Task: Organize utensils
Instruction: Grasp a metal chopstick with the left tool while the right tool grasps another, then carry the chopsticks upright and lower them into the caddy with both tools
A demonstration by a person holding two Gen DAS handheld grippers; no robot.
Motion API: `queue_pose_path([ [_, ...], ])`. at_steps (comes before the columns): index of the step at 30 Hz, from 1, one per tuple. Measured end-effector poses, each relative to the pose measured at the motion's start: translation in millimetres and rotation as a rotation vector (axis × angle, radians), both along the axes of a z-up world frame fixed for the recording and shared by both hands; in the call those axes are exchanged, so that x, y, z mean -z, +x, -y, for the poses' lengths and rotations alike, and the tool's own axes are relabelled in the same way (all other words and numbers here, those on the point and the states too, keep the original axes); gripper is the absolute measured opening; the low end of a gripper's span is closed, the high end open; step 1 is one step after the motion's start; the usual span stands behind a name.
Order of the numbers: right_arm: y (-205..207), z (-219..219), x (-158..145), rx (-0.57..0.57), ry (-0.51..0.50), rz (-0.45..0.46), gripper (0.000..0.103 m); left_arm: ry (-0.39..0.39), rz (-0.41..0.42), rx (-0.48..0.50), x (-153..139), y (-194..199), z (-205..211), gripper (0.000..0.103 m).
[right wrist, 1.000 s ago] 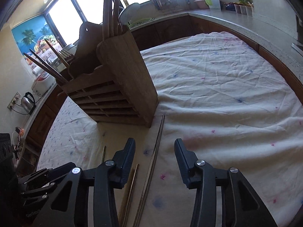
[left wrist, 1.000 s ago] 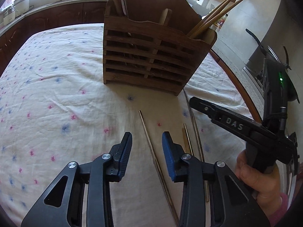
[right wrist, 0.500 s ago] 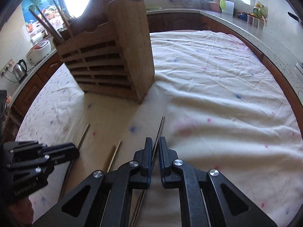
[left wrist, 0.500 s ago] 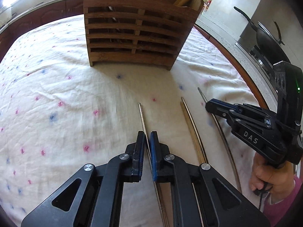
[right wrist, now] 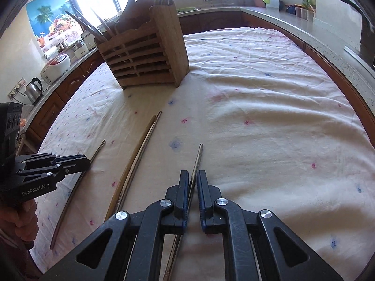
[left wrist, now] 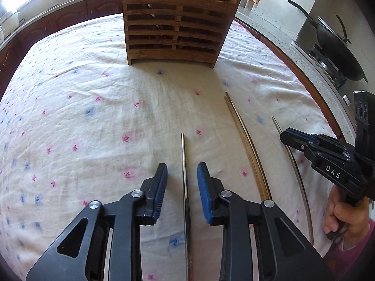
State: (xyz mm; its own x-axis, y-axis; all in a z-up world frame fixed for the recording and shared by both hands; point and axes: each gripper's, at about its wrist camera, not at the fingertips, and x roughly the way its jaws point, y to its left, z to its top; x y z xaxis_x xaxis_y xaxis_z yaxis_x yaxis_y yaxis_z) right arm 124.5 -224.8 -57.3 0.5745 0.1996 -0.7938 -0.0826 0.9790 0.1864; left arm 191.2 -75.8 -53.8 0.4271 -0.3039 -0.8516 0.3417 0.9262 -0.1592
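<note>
Left wrist view
- Left gripper (left wrist: 182,172): jaws narrowly apart and just opened. The pads stand either side of a chopstick and clear of it.
- Left steel chopstick (left wrist: 184,161): lies flat on the cloth (left wrist: 93,107), in front of the holder and well short of it, tip towards it. Its near end is hidden under the gripper body.
- Holder (left wrist: 173,32): slatted wood, upright at the far end of the cloth. Its top is cut off by the frame. The utensils inside show only as dark shapes behind the slats.
- Wooden pair (left wrist: 246,140): two chopsticks touching, right of the holder's front corner and nearer the camera.
- Right gripper (left wrist: 284,137): seen from the side, so I cannot tell its gap here. It covers part of the right steel chopstick (left wrist: 301,185).
- Hand (left wrist: 344,215): grips the handle, partly cut off at the edge.

Right wrist view
- Right gripper (right wrist: 192,180): jaws just opened to a slim gap. The chopstick runs between them, close to the left pad and apart from the right pad.
- Right steel chopstick (right wrist: 198,157): points towards the holder (right wrist: 145,58). Its rear is hidden below the gripper.
- Wooden pair (right wrist: 143,142): lies between the two steel chopsticks.
- Left gripper (right wrist: 80,164): over the left steel chopstick (right wrist: 98,149), hiding its middle.
</note>
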Motion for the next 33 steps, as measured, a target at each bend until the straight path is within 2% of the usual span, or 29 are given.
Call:
queue_pose_path([
  [1,1.8,-0.8,0.5,0.001,0.001,-0.002,0.018,0.015,0.006,-0.001,0.1,0.4,0.9,0.028],
  [4,5.0,-5.9,1.3,0.004,-0.011,-0.003,0.022,0.060,0.031,0.005,1.6,2.6,10.2,0.028],
  [8,8.4,-19.4,3.7,-0.001,-0.099,0.017,0.023,0.132,0.090,0.028,3.2,-0.7,21.8,0.023],
  [11,5.3,-30.3,4.8,-0.005,-0.183,0.042,0.021,0.136,0.106,0.045,3.1,-2.5,25.5,0.013],
  [12,5.0,-30.2,4.9,-0.006,-0.181,0.045,0.018,0.137,0.107,0.045,2.6,-1.7,25.5,0.006],
  [13,5.6,-28.8,4.8,-0.004,-0.166,0.042,0.012,0.136,0.106,0.047,2.2,-1.0,24.4,0.005],
  [15,7.4,-27.1,3.9,0.005,-0.148,0.034,0.006,0.119,0.091,0.046,1.4,0.7,21.2,0.004],
  [19,3.9,-20.4,-2.3,0.008,-0.040,0.029,0.005,0.051,0.088,0.035,-8.5,-5.6,8.0,0.004],
  [21,-1.6,-20.5,-11.6,0.009,-0.019,0.051,0.005,0.003,0.098,0.024,-18.7,-10.9,-1.8,0.004],
  [27,-15.0,-14.6,-52.1,0.006,0.080,0.136,0.004,-0.117,0.170,-0.003,-61.5,-26.6,-28.2,0.004],
  [33,-26.5,-12.3,-96.7,0.001,0.138,0.234,0.004,-0.188,0.253,-0.024,-102.7,-38.7,-49.2,0.004],
])
